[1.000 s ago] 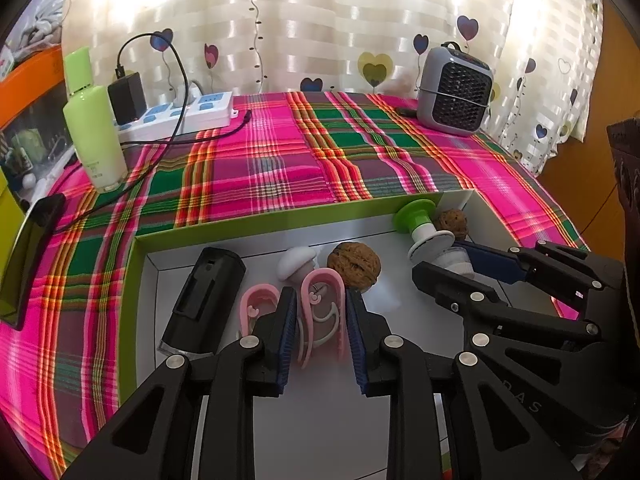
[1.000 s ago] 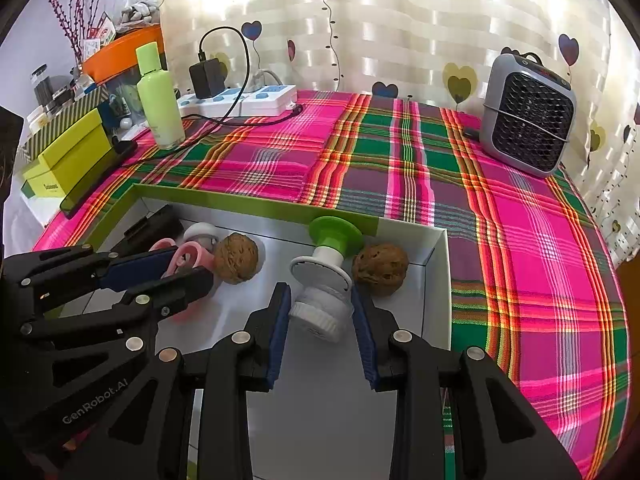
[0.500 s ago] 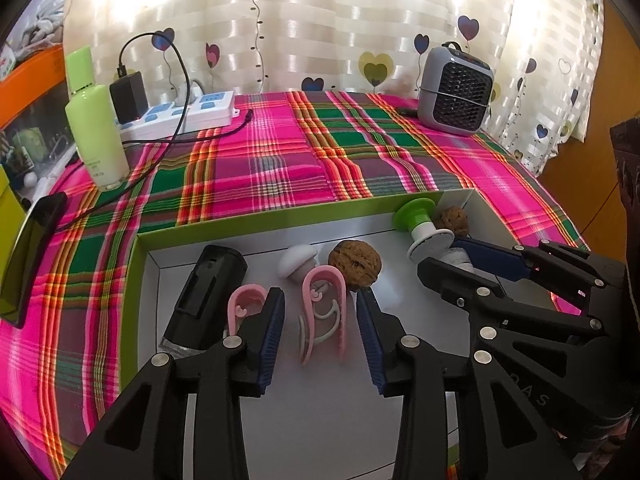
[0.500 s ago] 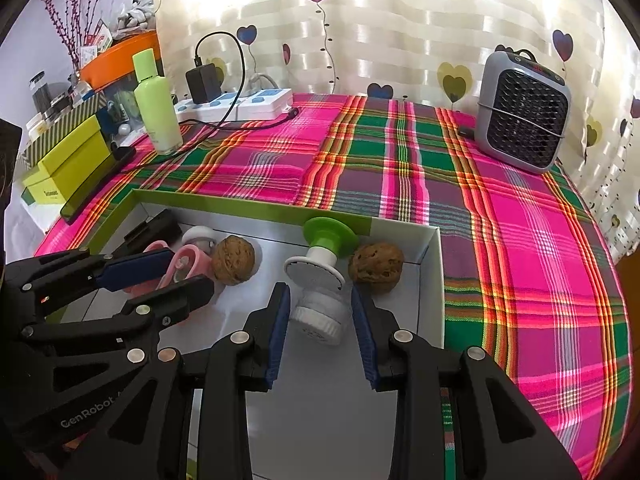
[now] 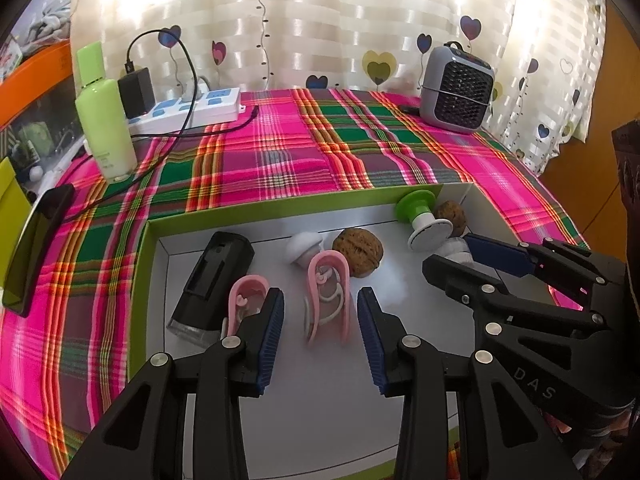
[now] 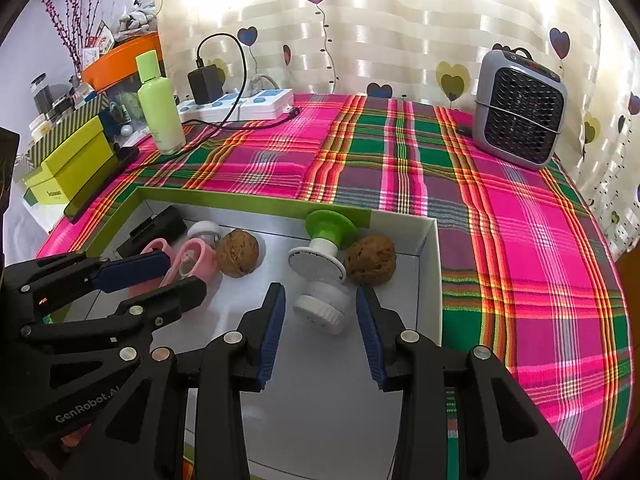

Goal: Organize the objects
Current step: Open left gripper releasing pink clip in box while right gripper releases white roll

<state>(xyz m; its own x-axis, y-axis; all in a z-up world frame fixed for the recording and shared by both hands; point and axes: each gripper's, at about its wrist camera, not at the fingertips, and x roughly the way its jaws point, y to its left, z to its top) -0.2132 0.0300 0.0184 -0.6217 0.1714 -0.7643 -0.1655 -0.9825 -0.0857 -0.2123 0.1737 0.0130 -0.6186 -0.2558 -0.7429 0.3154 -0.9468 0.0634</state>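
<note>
Inside the white box [image 5: 400, 400] with the green rim, a pink clip [image 5: 330, 292] lies on the floor between the fingers of the left gripper [image 5: 320, 336], whose jaws have just been opening and now stand apart, pads clear of the clip on both sides. Likewise, the green-topped white brush [image 6: 322, 276] lies tilted on its side between the fingers of the right gripper [image 6: 320, 328]; those jaws have also just been opening and no longer press on it. Both items therefore appear released into the box, and this placing step is judged complete. A second pink clip [image 5: 244, 300] lies just beside the left gripper's outer finger, next to a black rectangular device [image 5: 212, 280]. One walnut [image 5: 358, 252] and a small white cap [image 5: 304, 246] rest near the first clip; a second walnut [image 6: 370, 260] sits touching or nearly touching the brush, near the box's right corner. Withdrawal could nudge these close neighbours. Outside the box, on the plaid cloth [image 6: 400, 160], stand a green bottle [image 6: 160, 108], a power strip [image 6: 240, 106] and a small grey heater [image 6: 520, 108], well apart from the work.
</note>
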